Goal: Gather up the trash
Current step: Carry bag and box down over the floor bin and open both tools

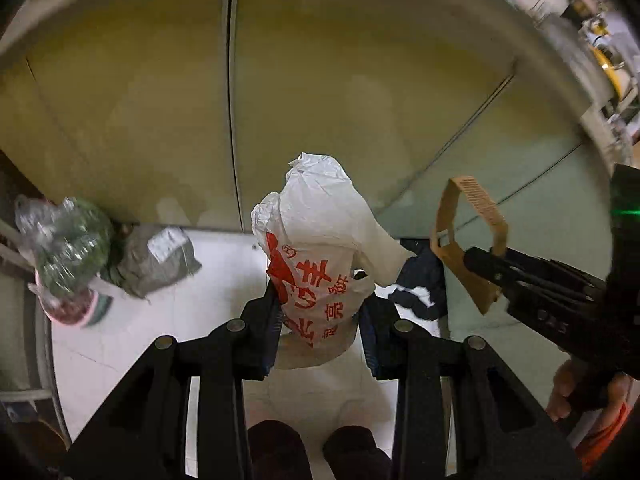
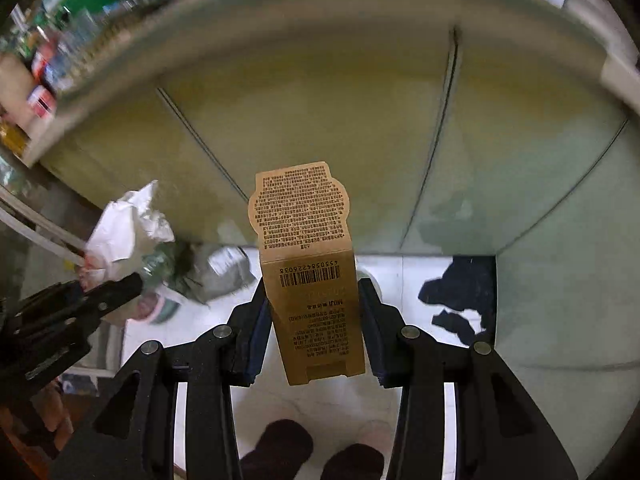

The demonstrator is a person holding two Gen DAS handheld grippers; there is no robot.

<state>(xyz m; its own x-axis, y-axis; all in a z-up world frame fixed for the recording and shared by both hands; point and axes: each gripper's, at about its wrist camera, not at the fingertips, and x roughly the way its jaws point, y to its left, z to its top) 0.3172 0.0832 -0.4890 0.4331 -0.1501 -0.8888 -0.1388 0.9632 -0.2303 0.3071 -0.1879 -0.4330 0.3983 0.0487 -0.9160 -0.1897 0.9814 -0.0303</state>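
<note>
White tiled floor [image 1: 160,320] below, pale cabinet doors [image 1: 140,120] behind it, about three door seams visible. Left to right on the floor: one clear bag with green stuff [image 1: 68,248] sitting on a pink bin [image 1: 76,312], one grey parcel [image 1: 156,264] just beside it, one dark cloth [image 1: 420,292] near the cabinet corner. Two dark shoe tips [image 1: 276,444] at the bottom edge.

Left tongs [image 1: 320,312] closed on one white plastic bag with red print [image 1: 316,248], bag bunched and sticking up between the two fingers, held above the floor. Same bag shows crumpled at the left in the right wrist view [image 2: 124,232].

Right tongs [image 2: 314,320] gripping one brown cardboard box [image 2: 308,264], upright between the two pads, one barcode facing the camera, top flap open and printed with small text. In the left wrist view the box [image 1: 468,240] hangs at the right, well apart from the bag. One hand [image 1: 580,392] on the right handle, orange sleeve [image 1: 604,436] beside it.
</note>
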